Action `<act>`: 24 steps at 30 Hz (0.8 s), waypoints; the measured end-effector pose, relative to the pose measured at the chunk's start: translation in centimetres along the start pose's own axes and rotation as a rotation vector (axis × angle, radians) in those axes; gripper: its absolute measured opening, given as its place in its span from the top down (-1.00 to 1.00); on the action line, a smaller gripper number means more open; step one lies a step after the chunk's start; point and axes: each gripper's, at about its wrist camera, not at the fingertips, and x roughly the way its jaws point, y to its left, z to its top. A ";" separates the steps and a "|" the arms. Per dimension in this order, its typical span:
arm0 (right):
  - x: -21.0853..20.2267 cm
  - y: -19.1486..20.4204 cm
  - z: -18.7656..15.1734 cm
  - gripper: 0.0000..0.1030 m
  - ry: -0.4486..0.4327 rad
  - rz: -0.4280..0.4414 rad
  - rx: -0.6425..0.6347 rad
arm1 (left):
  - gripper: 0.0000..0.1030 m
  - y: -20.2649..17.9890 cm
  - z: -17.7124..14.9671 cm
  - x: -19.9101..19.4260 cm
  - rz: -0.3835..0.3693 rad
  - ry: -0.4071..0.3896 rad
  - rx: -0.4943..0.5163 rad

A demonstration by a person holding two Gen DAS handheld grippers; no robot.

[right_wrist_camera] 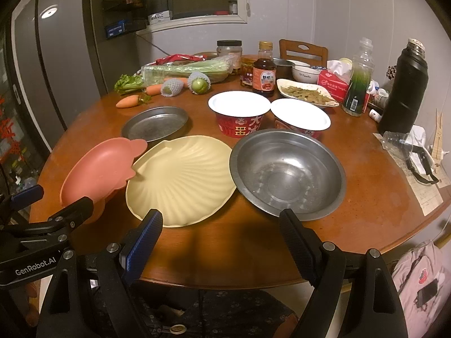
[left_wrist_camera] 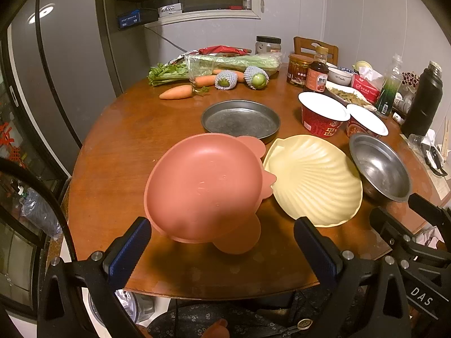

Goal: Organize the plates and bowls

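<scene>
The cream shell-shaped plate [right_wrist_camera: 180,178] lies flat near the front edge of the round wooden table [right_wrist_camera: 366,211] and serves as the landmark here. Just to its left, the pink bowl [left_wrist_camera: 204,186] sits tilted, one scalloped edge overlapping the shell plate's rim; just to its right stands the steel bowl [right_wrist_camera: 287,173], rims nearly touching. Behind the shell plate and slightly left rests the dark metal pan [right_wrist_camera: 155,122], and behind it to the right are two red instant-noodle cups [right_wrist_camera: 239,115] with white lids. The left gripper [left_wrist_camera: 222,232] hovers spread wide in front of the pink bowl, grasping nothing; the right gripper [right_wrist_camera: 221,229] is likewise spread and empty, in front of the shell plate's right side. The right wrist view alone shows the steel bowl whole (the left view catches it at the edge).
</scene>
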 end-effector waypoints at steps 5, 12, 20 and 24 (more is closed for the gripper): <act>0.0 0.0 0.0 -0.66 0.003 0.003 -0.002 | -0.98 0.0 0.0 0.0 0.004 0.005 -0.004; 0.1 0.3 0.0 -0.66 0.003 -0.001 -0.016 | -0.98 0.2 -0.1 0.1 0.001 0.007 -0.013; 0.2 0.4 0.1 -0.66 -0.001 0.026 -0.005 | -0.98 0.7 0.2 0.4 0.006 0.009 -0.029; 0.2 0.6 0.4 -0.66 -0.014 0.033 -0.006 | -0.98 1.2 0.2 0.5 0.008 0.006 -0.036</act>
